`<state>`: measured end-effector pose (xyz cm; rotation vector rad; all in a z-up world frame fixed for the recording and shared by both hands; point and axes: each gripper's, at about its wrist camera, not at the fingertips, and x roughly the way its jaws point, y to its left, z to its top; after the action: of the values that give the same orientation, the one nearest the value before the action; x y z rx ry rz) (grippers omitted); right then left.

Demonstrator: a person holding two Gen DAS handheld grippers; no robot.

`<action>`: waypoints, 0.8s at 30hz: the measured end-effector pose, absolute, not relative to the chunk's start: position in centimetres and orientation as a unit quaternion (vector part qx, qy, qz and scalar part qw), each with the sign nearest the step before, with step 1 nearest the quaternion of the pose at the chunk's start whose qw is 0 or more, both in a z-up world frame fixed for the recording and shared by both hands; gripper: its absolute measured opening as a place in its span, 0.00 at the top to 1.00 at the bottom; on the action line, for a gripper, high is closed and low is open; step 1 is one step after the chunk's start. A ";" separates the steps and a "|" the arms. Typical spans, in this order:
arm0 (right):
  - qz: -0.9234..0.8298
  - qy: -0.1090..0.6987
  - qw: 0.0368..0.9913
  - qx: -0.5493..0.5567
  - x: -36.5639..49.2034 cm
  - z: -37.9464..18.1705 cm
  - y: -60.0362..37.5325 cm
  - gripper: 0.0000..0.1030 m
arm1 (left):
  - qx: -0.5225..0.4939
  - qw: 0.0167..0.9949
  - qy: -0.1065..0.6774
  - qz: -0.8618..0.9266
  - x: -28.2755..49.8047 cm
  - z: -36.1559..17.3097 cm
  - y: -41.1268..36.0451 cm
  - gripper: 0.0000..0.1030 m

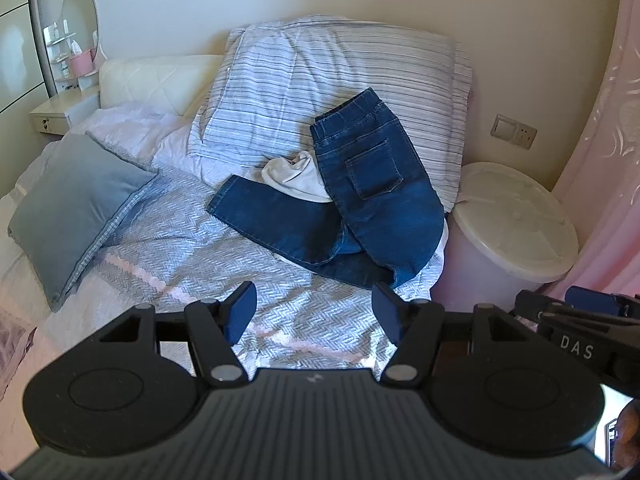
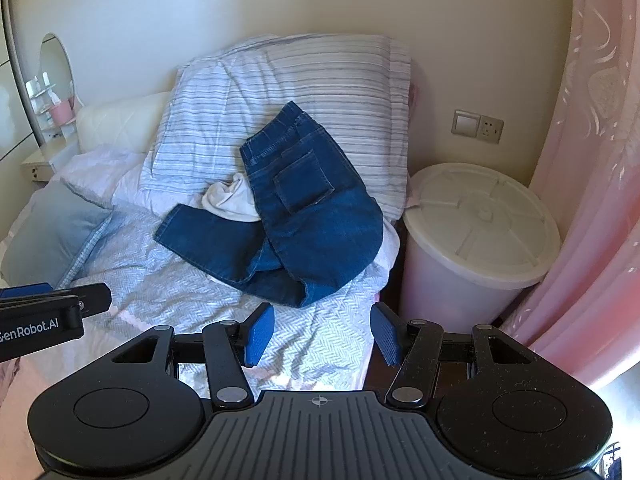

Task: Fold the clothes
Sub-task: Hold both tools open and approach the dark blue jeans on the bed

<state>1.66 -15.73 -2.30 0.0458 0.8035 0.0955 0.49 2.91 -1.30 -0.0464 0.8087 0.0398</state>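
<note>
The jeans (image 1: 360, 200) are lying crumpled on the bed (image 1: 208, 248), and every position below is being given relative to them. Their waistband end is resting up against the striped pillow (image 1: 320, 72), which is leaning on the wall behind them, back pocket facing up, while one leg is folding back across the herringbone bedspread toward the grey cushion (image 1: 76, 204) lying well off to their left. A white garment (image 1: 294, 178) is lying bunched in the angle between the jeans' seat and the bent leg, touching the denim and partly tucked beneath it. Just to the right of the jeans, beside the bed edge, a white lidded bin (image 2: 480, 232) is standing upright, with a pink curtain (image 2: 592, 200) hanging beyond it. The left tongs (image 1: 314, 316) are hovering over the bedspread in front of the jeans, well short of the denim, with their blue pads spread apart and gripping nothing. The right tongs (image 2: 322, 334) are hovering in front of the jeans' lower right corner, over the bed edge, likewise spread wide and carrying nothing. Neither set of tongs is touching any fabric.
</note>
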 end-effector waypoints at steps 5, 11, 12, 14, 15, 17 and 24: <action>0.048 0.388 0.920 0.017 2.2 -2.3 -15.7 0.45 | -0.027 0.919 0.393 0.023 0.8 -1.3 3.2 0.42; 0.049 0.386 0.921 0.013 2.3 -2.3 -15.7 0.45 | -0.031 0.918 0.395 0.025 0.8 -1.7 3.5 0.41; 0.049 0.386 0.921 0.012 2.4 -2.3 -15.7 0.45 | -0.032 0.918 0.395 0.025 0.7 -1.7 3.5 0.41; 0.048 0.386 0.921 0.012 2.5 -2.3 -15.7 0.45 | -0.033 0.918 0.395 0.026 0.7 -1.6 3.6 0.41; 0.048 0.386 0.921 0.012 2.5 -2.3 -15.7 0.45 | -0.033 0.918 0.395 0.026 0.7 -1.6 3.7 0.41; 0.048 0.385 0.922 0.012 2.6 -2.3 -15.6 0.45 | -0.035 0.918 0.395 0.027 0.8 -1.6 3.8 0.41; 0.045 0.387 0.921 0.010 2.4 -2.8 -15.6 0.45 | -0.041 0.914 0.402 0.031 0.8 -2.3 4.6 0.41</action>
<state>2.41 -15.61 -2.84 0.0215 0.7942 0.0934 0.80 4.63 -2.26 -0.0842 0.8268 0.0640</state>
